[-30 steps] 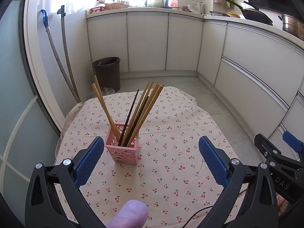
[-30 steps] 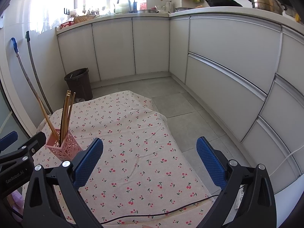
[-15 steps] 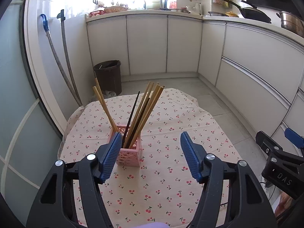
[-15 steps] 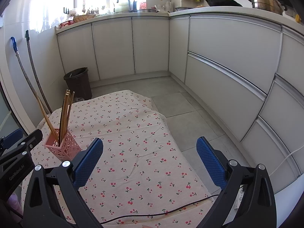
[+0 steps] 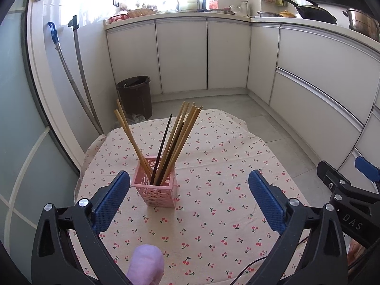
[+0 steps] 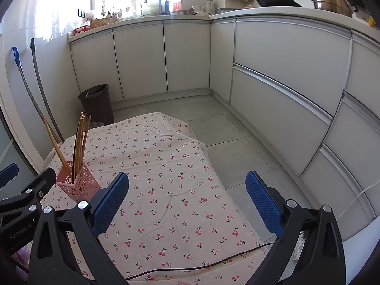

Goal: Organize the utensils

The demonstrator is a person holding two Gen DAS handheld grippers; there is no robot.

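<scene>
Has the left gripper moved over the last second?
Yes. The left gripper advanced toward the pink holder with its jaws narrowed, then drew back and reopened; the holder again sits by its left finger, as at the start.

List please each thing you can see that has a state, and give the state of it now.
left gripper: open, holding nothing
right gripper: open, holding nothing
pink basket: upright on the tablecloth
chopsticks: standing in the basket, leaning apart
trash bin: no lid, on the floor
cabinet doors: shut
</scene>
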